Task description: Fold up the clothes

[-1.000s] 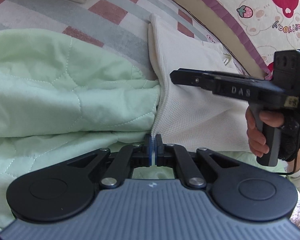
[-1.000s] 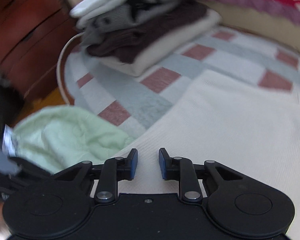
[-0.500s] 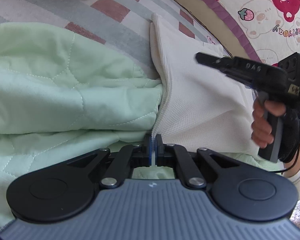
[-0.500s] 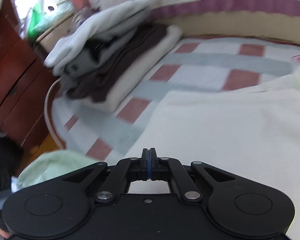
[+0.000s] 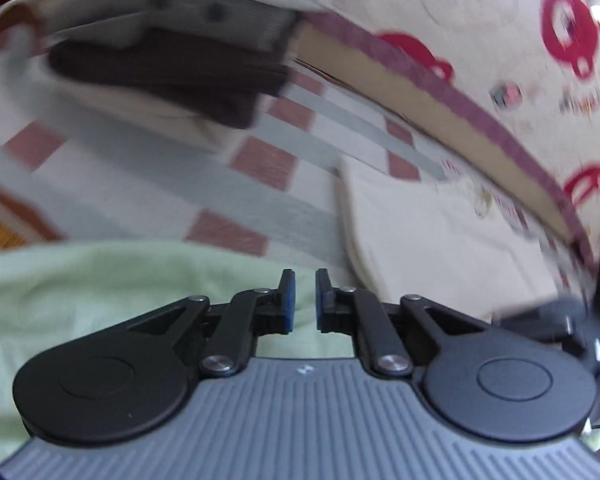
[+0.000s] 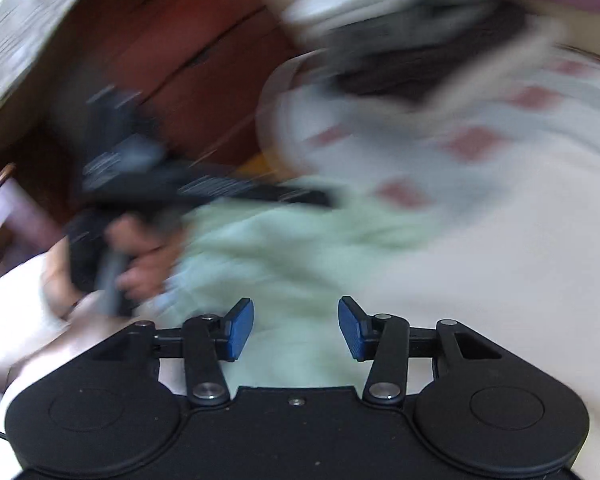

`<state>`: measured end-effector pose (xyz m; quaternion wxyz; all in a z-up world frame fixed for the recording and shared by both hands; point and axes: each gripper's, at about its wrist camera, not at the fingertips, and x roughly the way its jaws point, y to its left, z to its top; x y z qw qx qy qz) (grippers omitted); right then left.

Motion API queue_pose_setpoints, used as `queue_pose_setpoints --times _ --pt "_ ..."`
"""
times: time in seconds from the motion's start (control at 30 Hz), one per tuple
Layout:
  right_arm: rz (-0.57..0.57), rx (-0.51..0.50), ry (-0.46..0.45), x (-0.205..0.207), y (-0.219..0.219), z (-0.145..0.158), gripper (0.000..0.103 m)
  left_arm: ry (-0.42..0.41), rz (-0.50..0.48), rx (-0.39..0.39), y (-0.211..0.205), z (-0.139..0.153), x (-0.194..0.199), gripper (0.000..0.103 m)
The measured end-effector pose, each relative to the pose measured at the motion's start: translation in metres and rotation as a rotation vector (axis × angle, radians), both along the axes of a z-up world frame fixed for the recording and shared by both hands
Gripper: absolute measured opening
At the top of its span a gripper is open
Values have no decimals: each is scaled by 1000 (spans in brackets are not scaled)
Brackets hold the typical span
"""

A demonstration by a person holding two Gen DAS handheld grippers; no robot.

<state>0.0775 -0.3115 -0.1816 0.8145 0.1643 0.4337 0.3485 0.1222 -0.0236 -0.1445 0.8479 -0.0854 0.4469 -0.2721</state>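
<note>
A cream white garment [image 5: 440, 240] lies folded flat on the checked bed cover, beside a pale green quilted garment [image 5: 120, 280]. My left gripper [image 5: 303, 300] hovers above the seam between them; its jaws are opening, a small gap shows, and nothing is between them. My right gripper [image 6: 296, 328] hangs over the green garment [image 6: 292, 264] with the cream garment [image 6: 500, 260] to its right; its jaws are opening wide and hold nothing. The left gripper [image 6: 320, 199] shows blurred in the right wrist view, held by a hand [image 6: 136, 256].
A stack of folded clothes [image 5: 172, 60], white, grey and dark brown, sits at the far end of the bed cover [image 5: 260, 200]. A cartoon-print headboard cushion [image 5: 540, 60] runs along the right. Dark wooden furniture [image 6: 172, 60] stands past the bed's left edge.
The left gripper let go of the cream garment's corner, parted slightly and rose, tilting up toward the folded stack. The right gripper went from shut to wide open and swung left over the green garment.
</note>
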Motion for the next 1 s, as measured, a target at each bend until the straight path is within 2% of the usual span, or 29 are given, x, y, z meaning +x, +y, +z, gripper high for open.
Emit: queue_pose_setpoints --times 0.07,0.1,0.17,0.23,0.3,0.33,0.37,0.47,0.53,0.63,0.7,0.8,0.87,0.9,0.93,0.97,1.0 --pt "-216 -65 20 10 -65 2 53 -5 -102 28 -41 1 9 18" --pt "-313 -120 24 13 -97 5 53 -14 -154 35 -64 2 12 21" --pt "-462 -266 20 20 -157 17 54 -19 -248 24 -112 3 21 34" --pt "-550 -382 35 31 -214 29 54 -11 -318 1 -158 2 31 39" --pt "-591 -450 79 50 -265 41 54 -7 -373 -16 -205 1 42 41" --pt "-559 -468 107 61 -285 45 55 -19 -403 -12 -228 0 48 41" --pt "-479 -510 126 72 -297 47 55 -32 -434 -7 -251 -1 54 41" --pt "-81 -795 83 80 -296 35 55 -75 -541 3 -318 -2 69 41" --pt "36 -819 121 86 -301 23 54 -75 -609 1 -350 -8 79 41" --pt "41 -779 125 101 -308 11 54 -80 -704 12 -392 -21 92 41" --pt "24 -775 110 108 -309 3 55 -79 -716 35 -409 -31 99 41" --pt "16 -787 151 123 -304 -15 64 -49 -672 22 -416 -43 109 39" --pt "33 -799 197 127 -298 -27 62 -2 -647 2 -411 -48 112 39" --pt "55 -791 186 124 -295 -27 56 18 -636 -5 -409 -50 112 39" --pt "83 -776 157 119 -293 -25 28 24 -644 -5 -407 -51 111 40" --pt "91 -763 108 111 -290 -20 6 7 -653 4 -405 -49 107 40" --pt "80 -755 49 102 -288 -13 5 -14 -662 14 -403 -46 104 40"
